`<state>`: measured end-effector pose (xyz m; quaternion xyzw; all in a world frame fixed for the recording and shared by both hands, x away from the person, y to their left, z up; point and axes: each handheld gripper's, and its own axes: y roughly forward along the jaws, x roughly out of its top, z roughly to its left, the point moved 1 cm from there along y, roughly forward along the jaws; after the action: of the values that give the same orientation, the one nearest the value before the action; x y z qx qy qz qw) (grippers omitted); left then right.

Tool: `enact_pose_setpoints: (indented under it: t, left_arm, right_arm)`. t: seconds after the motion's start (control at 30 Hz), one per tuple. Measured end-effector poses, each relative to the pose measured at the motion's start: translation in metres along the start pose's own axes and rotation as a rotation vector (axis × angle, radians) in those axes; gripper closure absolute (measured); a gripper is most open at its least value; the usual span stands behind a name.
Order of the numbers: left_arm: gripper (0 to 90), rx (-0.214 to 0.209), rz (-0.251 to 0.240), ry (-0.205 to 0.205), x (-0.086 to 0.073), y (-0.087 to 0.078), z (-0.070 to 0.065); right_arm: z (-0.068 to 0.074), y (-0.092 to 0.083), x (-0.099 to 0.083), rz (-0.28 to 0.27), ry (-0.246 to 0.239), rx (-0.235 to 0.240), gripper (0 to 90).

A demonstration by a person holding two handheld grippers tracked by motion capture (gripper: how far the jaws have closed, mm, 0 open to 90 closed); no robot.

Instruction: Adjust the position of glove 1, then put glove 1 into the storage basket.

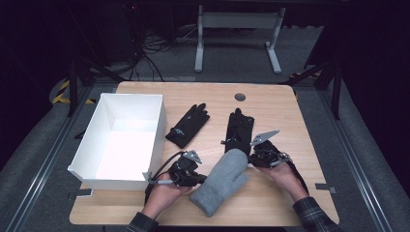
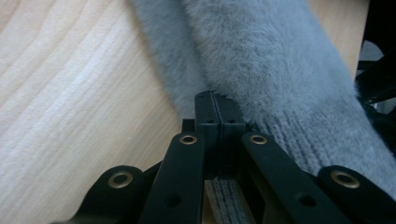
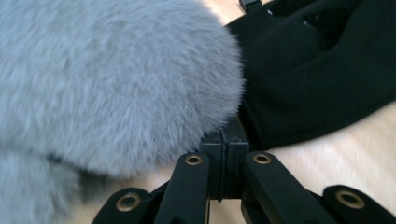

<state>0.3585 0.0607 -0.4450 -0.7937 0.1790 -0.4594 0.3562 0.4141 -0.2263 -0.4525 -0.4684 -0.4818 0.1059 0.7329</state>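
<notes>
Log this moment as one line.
left claw: shut at grey mitten edge | right claw: shut at mitten tip | box: empty

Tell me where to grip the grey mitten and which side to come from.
Grip the grey mitten at its ribbed cuff, coming from the table's near edge. It lies flat and diagonal, cuff toward the person, and the knit there looks thinner and firmer than the fluffy rounded tip, so it probably pinches more securely.

Desk [image 1: 270,104] brightly lit from above, surroundings dark; glare inside white box [image 1: 126,140]; gripper views soft, blurred close up.
</notes>
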Motion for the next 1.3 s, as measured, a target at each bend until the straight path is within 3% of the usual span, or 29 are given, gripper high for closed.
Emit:
enact_pose_setpoints:
  t: [0.23, 0.37, 0.57, 0.67, 0.77, 0.97, 1.1, 1.3]
  left_arm:
    - [90.0, -0.033, 0.002, 0.021, 0.003, 0.01, -0.007]
    - [88.2, -0.009, -0.011, 0.018, 0.003, 0.007, -0.006]
    - [68.3, 0.051, -0.097, -0.007, 0.009, -0.014, -0.002]
    - [52.6, 0.058, -0.142, -0.006, 0.018, -0.021, -0.003]
    - [40.0, 0.059, -0.161, 0.007, 0.027, -0.021, -0.006]
    - [25.3, 0.06, -0.172, 0.031, 0.044, -0.01, -0.01]
    - [15.6, 0.072, -0.157, 0.041, 0.054, 0.003, -0.01]
    - [11.0, 0.1, -0.08, 0.03, 0.055, 0.032, -0.005]
  right_arm:
    - [-0.008, 0.012, 0.016, -0.033, 0.004, -0.014, 90.0]
    - [-0.009, 0.01, 0.015, -0.047, 0.005, -0.021, 90.0]
    - [-0.014, -0.019, -0.004, -0.12, 0.038, -0.069, 67.2]
    - [-0.017, -0.035, -0.016, -0.175, 0.055, -0.106, 54.4]
    - [-0.018, -0.043, -0.031, -0.193, 0.063, -0.137, 43.1]
    - [-0.016, -0.046, -0.055, -0.175, 0.066, -0.174, 28.6]
    - [-0.016, -0.045, -0.065, -0.168, 0.066, -0.195, 26.1]
    - [-0.017, -0.041, -0.067, -0.152, 0.054, -0.208, 25.4]
